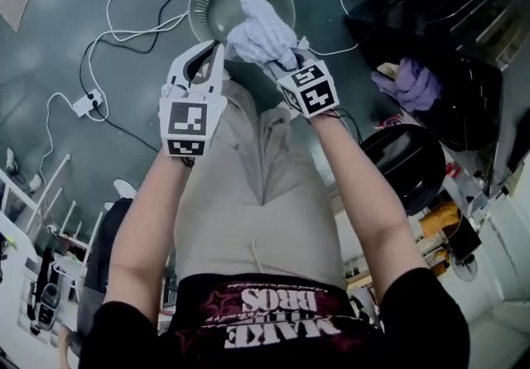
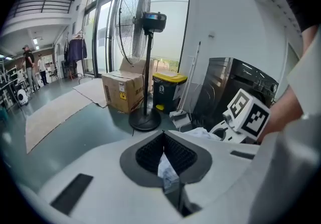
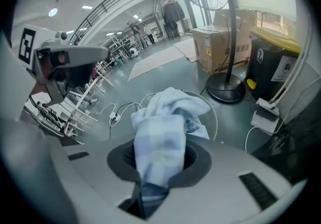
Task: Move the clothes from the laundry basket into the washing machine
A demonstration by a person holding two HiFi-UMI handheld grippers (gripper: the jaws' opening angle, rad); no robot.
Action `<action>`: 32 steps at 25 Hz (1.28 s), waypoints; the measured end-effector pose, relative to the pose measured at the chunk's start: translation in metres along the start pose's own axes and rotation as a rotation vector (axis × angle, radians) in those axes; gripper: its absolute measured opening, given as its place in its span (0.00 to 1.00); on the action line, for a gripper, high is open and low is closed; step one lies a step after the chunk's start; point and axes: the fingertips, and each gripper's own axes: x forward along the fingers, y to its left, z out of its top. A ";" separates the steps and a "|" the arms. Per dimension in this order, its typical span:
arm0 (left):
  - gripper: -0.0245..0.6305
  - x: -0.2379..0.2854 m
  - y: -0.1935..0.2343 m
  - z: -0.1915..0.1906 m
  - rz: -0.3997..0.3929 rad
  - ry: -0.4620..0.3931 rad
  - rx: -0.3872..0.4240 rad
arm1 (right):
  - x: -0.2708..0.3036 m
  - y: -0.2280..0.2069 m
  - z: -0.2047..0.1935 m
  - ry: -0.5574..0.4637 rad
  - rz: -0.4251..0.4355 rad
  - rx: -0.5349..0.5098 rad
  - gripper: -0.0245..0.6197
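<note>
In the closed left gripper (image 2: 163, 160) only a thin corner of the pale cloth (image 1: 261, 28) is pinched, and it could be tugged free. The bunched bulk is clamped in the right gripper (image 3: 156, 170) above the laundry basket (image 1: 199, 5), so a slip would drop it back in.

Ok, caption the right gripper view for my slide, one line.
Right gripper clamped on a pale checked cloth, fan stand and cardboard box behind.

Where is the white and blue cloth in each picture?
Head view: cloth, top middle.
Left gripper view: a scrap low centre, pinched between the jaws.
Right gripper view: centre, bunched between the jaws.
Shared landmark: the fan base, in both gripper views.
</note>
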 end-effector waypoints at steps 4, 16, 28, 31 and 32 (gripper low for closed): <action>0.05 0.011 -0.044 0.009 -0.020 0.006 0.030 | -0.047 -0.006 -0.022 -0.058 0.020 0.036 0.18; 0.05 0.050 -0.184 0.050 -0.183 0.004 0.207 | -0.162 -0.049 -0.104 -0.243 -0.044 0.247 0.18; 0.05 0.060 -0.277 0.062 -0.293 0.021 0.311 | -0.234 -0.086 -0.185 -0.340 -0.165 0.400 0.18; 0.05 0.061 -0.292 0.050 -0.354 0.044 0.368 | -0.245 -0.095 -0.201 -0.358 -0.219 0.458 0.18; 0.05 0.062 -0.295 0.045 -0.376 0.054 0.392 | -0.248 -0.096 -0.205 -0.370 -0.240 0.489 0.18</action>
